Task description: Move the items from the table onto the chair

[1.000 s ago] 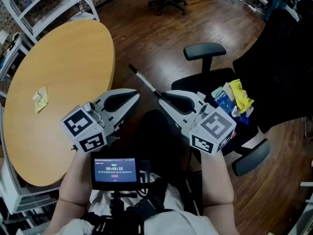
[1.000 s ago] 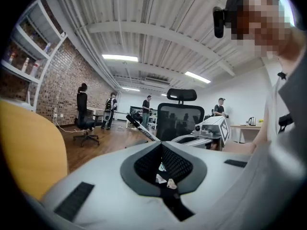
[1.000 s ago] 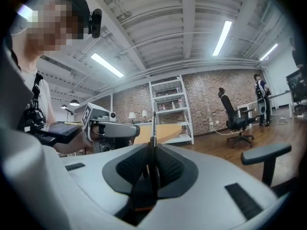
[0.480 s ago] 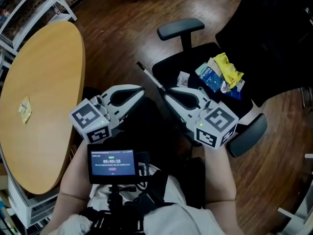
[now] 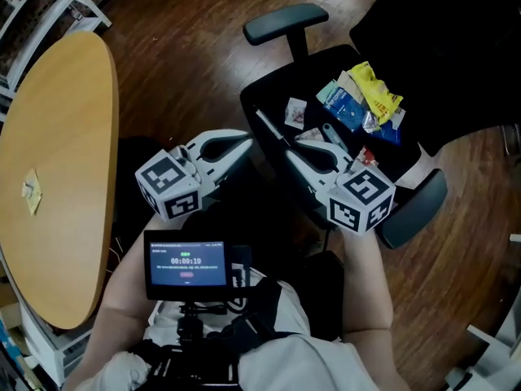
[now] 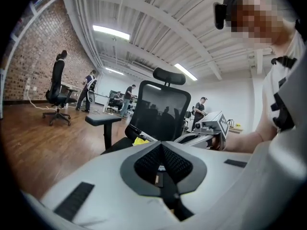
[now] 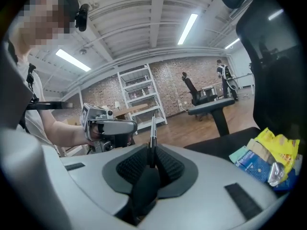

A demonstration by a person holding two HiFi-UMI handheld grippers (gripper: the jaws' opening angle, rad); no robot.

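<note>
My right gripper [image 5: 286, 151] is shut on a thin pen-like stick [image 5: 269, 129], whose far end reaches over the front left edge of the black chair seat [image 5: 269, 94]. In the right gripper view the stick [image 7: 152, 135] stands up out of the shut jaws [image 7: 151, 163]. Beside it on the left, my left gripper [image 5: 247, 139] is shut with nothing in it [image 6: 162, 166]. A yellow packet [image 5: 378, 96], a blue packet [image 5: 346, 108] and a small white sachet [image 5: 295, 112] lie on the seat. One small yellow item [image 5: 31, 192] lies on the round wooden table [image 5: 73, 120].
The chair's armrests [image 5: 285, 21] [image 5: 415, 210] flank the seat, and its dark backrest [image 6: 160, 111] rises behind. A small screen [image 5: 187, 271] hangs at the person's chest. White shelving [image 7: 139, 97] stands by the brick wall. Other chairs and people are far off.
The view has swung from the table toward the chair. Both grippers have moved down and toward the seat, the right one carrying the stick over the seat's edge.
</note>
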